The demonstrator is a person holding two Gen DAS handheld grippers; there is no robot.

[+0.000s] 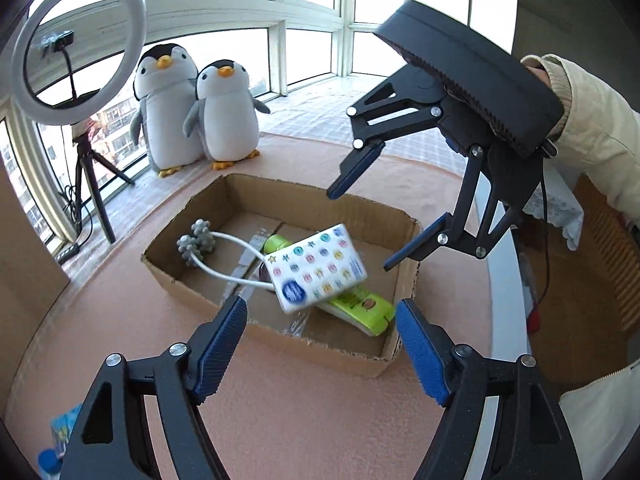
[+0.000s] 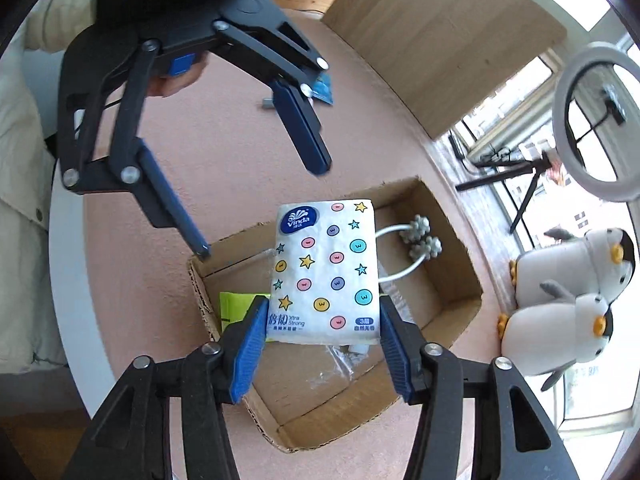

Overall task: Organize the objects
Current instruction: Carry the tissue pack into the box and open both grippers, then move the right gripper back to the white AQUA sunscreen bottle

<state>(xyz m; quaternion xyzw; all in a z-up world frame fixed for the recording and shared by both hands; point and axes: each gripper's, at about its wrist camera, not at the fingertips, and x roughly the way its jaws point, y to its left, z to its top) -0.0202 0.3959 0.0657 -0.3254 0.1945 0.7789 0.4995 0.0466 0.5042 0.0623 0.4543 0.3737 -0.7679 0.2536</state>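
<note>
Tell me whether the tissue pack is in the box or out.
In. The tissue pack lies inside the cardboard box, tilted atop the green tube; the right gripper is open above it.

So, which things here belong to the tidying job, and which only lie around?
Job: cardboard box, tissue pack, green tube, massage roller, right gripper.
Lying around: two toy penguins, ring light, blue packet.

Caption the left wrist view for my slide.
Tissue pack lies in the cardboard box on a green tube; both grippers, left and right, hover open.
</note>
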